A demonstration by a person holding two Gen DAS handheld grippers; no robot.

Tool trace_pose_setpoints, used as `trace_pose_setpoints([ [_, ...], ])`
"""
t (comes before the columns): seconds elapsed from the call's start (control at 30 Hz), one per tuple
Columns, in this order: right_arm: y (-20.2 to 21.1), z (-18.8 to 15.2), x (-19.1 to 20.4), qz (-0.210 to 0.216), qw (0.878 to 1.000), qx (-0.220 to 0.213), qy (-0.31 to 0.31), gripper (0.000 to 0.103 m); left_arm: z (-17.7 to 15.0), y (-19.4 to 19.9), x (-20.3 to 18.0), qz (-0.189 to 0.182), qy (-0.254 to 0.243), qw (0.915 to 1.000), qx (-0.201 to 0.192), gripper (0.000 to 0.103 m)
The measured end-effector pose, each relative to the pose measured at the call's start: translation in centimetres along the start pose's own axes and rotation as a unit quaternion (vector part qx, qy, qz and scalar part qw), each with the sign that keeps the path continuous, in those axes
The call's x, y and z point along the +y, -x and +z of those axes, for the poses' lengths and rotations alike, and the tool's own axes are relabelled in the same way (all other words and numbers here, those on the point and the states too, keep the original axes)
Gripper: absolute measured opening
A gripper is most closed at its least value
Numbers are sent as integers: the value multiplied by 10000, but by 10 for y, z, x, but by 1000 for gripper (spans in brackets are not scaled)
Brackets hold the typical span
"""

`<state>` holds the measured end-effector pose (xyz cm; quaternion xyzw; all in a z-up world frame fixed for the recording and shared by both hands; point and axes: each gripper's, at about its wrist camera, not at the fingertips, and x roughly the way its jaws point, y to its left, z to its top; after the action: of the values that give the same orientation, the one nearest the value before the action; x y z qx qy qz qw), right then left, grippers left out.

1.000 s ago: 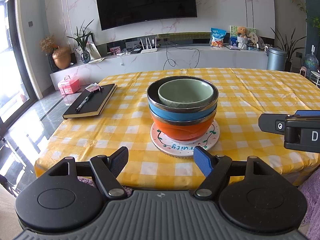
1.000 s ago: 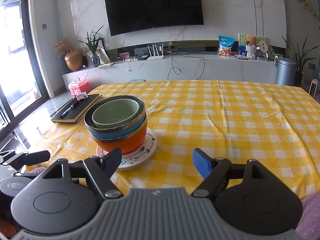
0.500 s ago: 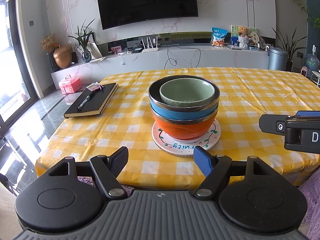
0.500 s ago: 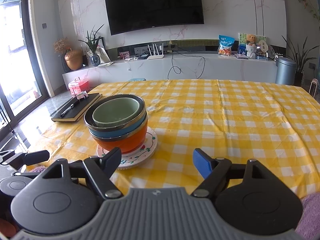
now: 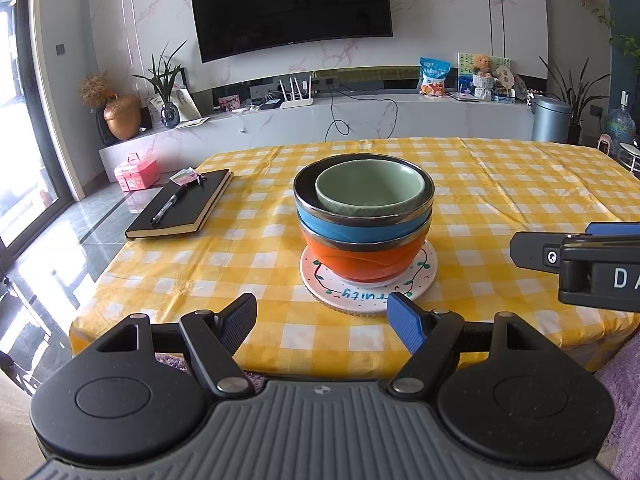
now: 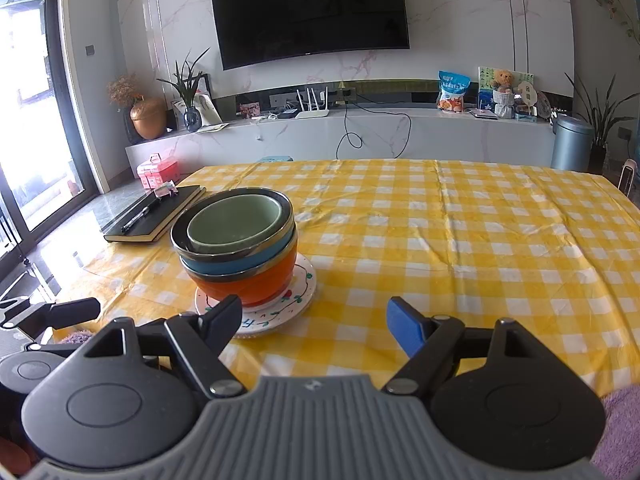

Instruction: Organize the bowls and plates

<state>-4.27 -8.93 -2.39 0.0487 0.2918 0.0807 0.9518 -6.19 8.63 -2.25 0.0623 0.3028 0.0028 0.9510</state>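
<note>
A green bowl (image 5: 370,188) sits nested in a blue bowl (image 5: 360,229), which sits in an orange bowl (image 5: 362,258). The stack stands on a white patterned plate (image 5: 360,294) near the front of the yellow checked table (image 5: 520,200). The same green bowl (image 6: 234,222), blue bowl (image 6: 244,262), orange bowl (image 6: 260,284) and plate (image 6: 296,300) show at the left in the right wrist view. My left gripper (image 5: 322,322) is open and empty, just short of the plate. My right gripper (image 6: 314,320) is open and empty, to the right of the stack.
A black notebook (image 5: 184,208) with a pen (image 5: 166,208) lies at the table's left; it also shows in the right wrist view (image 6: 156,218). The right gripper's body (image 5: 580,264) shows at the right of the left wrist view. A TV console stands behind the table.
Both grippers have drifted very slightly; the bowl stack and plate have not moved. Both grippers stay open.
</note>
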Motion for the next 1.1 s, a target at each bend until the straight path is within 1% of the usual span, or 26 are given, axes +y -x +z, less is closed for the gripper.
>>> trace_pose_setpoints([
  [0.4,0,0,0,2,10000,9,-9,78,1,1,-2,42,-9,10000,-1,88],
  [0.6,0,-1,0,0,10000,13,-8,79,0,1,-2,195,-79,9998,6,88],
  [0.83,0,-1,-1,-8,10000,31,-20,79,0,3,-5,200,-173,9996,-77,88],
  [1.1,0,-1,-1,-7,10000,35,-16,79,1,3,-4,224,-111,9997,-61,88],
])
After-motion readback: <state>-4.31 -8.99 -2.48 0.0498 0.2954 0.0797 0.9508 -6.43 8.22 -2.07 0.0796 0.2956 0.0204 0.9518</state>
